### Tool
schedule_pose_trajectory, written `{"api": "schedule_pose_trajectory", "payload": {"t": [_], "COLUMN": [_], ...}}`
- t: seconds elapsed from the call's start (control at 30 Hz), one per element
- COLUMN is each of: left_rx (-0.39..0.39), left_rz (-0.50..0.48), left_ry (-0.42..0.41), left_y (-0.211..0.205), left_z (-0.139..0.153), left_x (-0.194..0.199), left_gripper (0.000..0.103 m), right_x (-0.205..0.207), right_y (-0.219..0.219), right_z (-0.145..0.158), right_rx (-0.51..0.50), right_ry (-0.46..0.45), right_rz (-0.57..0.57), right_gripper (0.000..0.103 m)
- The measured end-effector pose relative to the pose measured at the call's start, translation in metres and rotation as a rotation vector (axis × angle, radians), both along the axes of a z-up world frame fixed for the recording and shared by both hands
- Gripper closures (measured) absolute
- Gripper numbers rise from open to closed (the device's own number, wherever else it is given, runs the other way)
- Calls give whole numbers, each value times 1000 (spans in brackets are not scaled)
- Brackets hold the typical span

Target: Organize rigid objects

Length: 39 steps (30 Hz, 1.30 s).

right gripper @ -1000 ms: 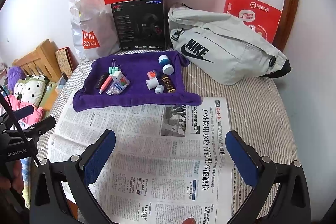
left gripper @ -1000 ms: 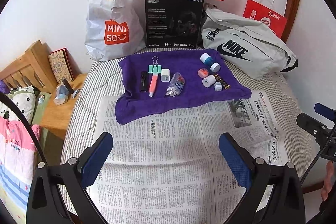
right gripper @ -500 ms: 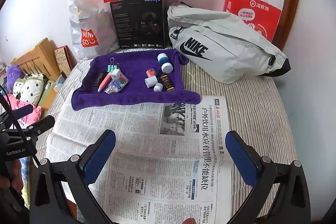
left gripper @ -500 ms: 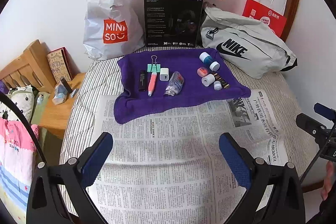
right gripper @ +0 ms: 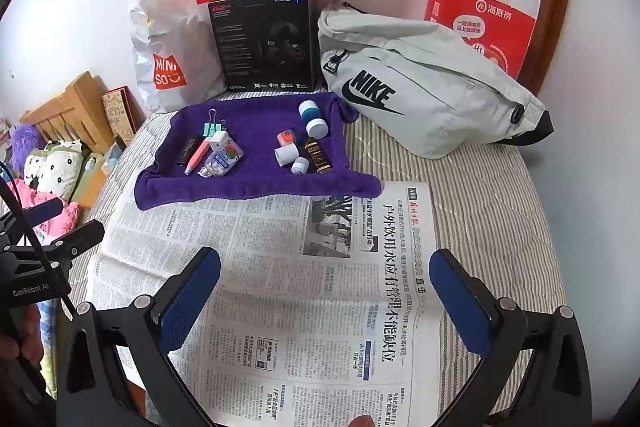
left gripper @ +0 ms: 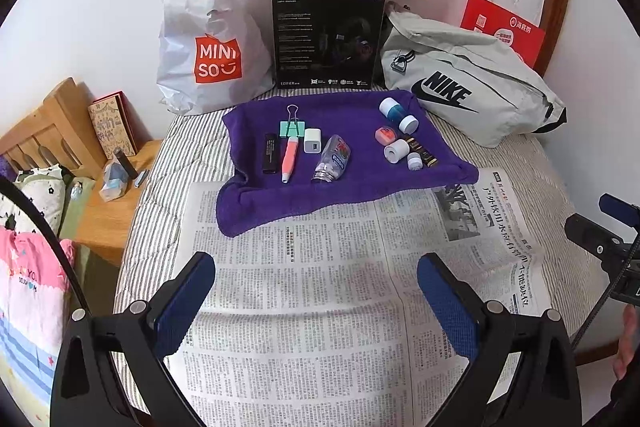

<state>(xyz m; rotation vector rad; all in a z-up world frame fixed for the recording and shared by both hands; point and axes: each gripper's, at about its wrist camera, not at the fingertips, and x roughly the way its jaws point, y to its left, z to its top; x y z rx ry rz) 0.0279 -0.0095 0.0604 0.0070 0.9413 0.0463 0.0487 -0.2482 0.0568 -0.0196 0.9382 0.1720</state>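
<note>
- Clearly both tools are released: the left gripper (left gripper: 316,291) and the right gripper (right gripper: 326,291) each show blue pads spread wide with nothing between them, hanging over the newspaper (left gripper: 320,307) spread on the bed.
- Ahead of both grippers, past the far edge of the paper, lies the purple towel (left gripper: 344,187) carrying the small hard items in two loose clusters.
- Ahead and slightly left of the left gripper: a black stick (left gripper: 270,153), pink pen (left gripper: 289,158), green binder clip (left gripper: 292,126), white charger cube (left gripper: 312,140) and a clear bottle (left gripper: 332,159) lying on its side.
- Ahead and left of the right gripper: a blue jar with white caps (right gripper: 313,119), an orange-topped pot (right gripper: 285,138), a white cap (right gripper: 287,153), a smaller white cap (right gripper: 300,165) and a dark vial (right gripper: 318,155).
- Whether this grouping is the sorted result or the pile awaiting sorting cannot be judged from these views; it would fit either.
- If a pick follows, advice: go for one item at a time, approach from above with the pads straddling its narrow side, as neighbours nearly touch.
- Round caps and the bottle may roll on the soft towel, so close squarely across the middle.
</note>
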Motion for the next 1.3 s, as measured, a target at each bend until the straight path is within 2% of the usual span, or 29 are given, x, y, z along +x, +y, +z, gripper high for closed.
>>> {"api": "schedule_pose_trajectory", "payload": {"t": [1.3], "left_rx": [7], "left_rz": [-16], "left_ry": [-19], "left_y": [0], "left_z": [3], "left_x": [-2], "left_gripper": [1], "right_x": [-2], "right_y": [-7], "right_z": [0], "right_rx": [-8], "right_ry": [0], "right_rz": [-8], "right_gripper": [0]}}
